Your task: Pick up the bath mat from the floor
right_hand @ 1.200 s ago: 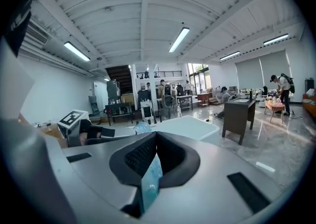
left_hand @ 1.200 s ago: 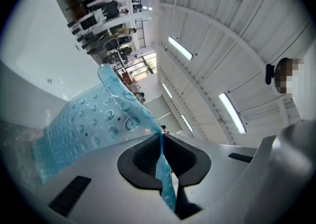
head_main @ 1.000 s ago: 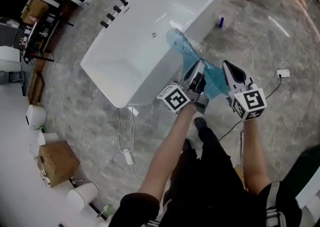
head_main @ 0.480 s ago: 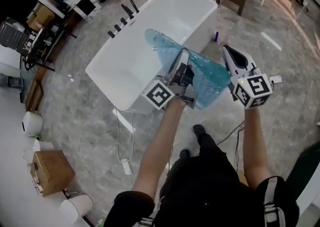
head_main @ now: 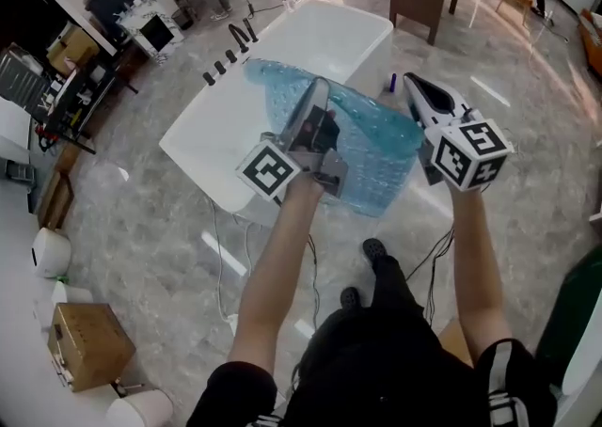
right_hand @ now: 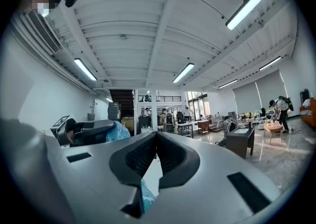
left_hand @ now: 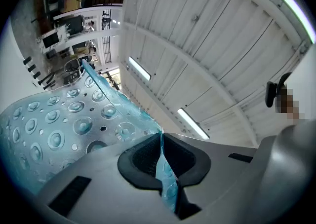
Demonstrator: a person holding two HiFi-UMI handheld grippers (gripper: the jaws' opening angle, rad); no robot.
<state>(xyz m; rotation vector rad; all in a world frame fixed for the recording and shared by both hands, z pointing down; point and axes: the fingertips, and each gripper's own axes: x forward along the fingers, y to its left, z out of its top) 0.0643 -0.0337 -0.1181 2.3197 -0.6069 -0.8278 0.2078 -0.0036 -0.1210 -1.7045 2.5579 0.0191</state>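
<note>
Now the bath mat is seen lifted clear of the floor and spread as a blue sheet above the near side of the bathtub. A second earlier it was hung low and narrow against the tub's rim; since then it has been drawn upward and opened out. The left hand-held gripper is pressed together on the mat's edge, with a fold of it pinched between the pads. The right hand-held gripper is likewise closed on the opposite corner, with blue material caught low between its jaws. The pick-up is judged as good as done, and only a steady hold is called for
</note>
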